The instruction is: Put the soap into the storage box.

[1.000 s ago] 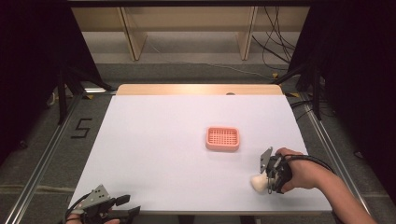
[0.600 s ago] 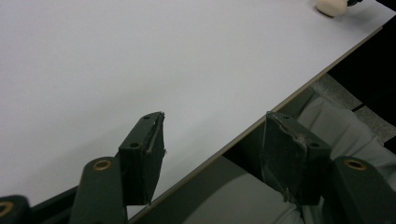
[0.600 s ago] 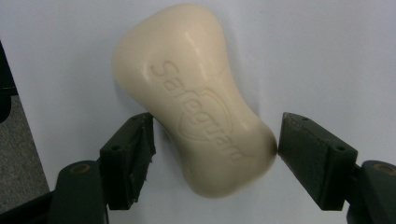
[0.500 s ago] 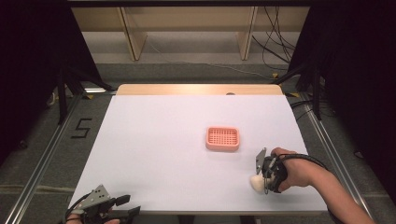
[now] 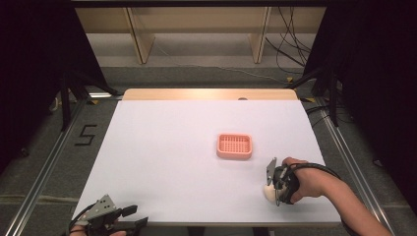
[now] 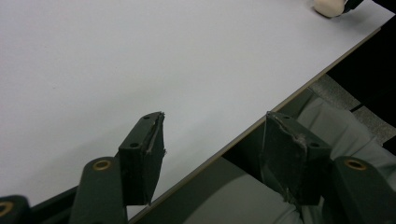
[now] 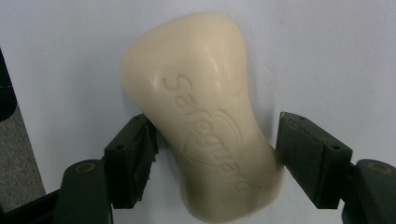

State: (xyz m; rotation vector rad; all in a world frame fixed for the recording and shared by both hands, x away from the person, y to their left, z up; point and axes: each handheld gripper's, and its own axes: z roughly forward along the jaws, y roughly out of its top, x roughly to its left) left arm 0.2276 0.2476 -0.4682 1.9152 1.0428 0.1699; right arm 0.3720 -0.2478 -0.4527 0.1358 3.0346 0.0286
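Note:
A cream soap bar (image 7: 205,126) stamped "Safeguard" lies flat on the white table (image 5: 172,147) near its front right. My right gripper (image 7: 215,140) straddles the bar's narrow waist: the left pad touches it and the right pad sits a sliver off, jaws still open. In the high view the same gripper (image 5: 272,188) sits over the soap bar (image 5: 268,193), held by a hand coming from the right. My left gripper (image 5: 136,216) rests open at the front left corner. Between the jaws of that gripper (image 6: 215,135) is only the table's front edge.
A pink slotted soap dish (image 5: 235,146) sits right of centre, a hand's length beyond the soap bar. Far off in the left gripper view the soap bar (image 6: 329,5) shows at the top edge. Shelf legs and cables lie behind the table.
My right gripper has slid a little left and toward the front edge, bringing its jaws around the soap. The left gripper has stayed put.

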